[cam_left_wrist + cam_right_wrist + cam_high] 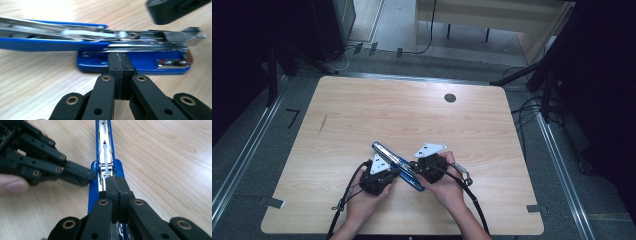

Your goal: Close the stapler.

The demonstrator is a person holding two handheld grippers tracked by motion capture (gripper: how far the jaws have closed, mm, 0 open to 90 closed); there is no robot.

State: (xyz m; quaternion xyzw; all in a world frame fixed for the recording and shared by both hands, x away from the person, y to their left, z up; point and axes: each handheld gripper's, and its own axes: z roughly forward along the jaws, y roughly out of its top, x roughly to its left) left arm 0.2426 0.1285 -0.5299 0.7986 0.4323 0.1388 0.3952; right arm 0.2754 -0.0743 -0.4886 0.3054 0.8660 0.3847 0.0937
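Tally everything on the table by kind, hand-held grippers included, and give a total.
Blue stapler, lid swung open: 1
Left hand-held gripper, shut, tip against the stapler's base: 1
Right hand-held gripper, shut, tip over the stapler's metal rail: 1
Hand-held grippers together: 2
Total: 3

Left hand-held gripper (pixel 388 176) and right hand-held gripper (pixel 416 167): jaws fully closed, tips angled inward, nearly meeting, forearms low.
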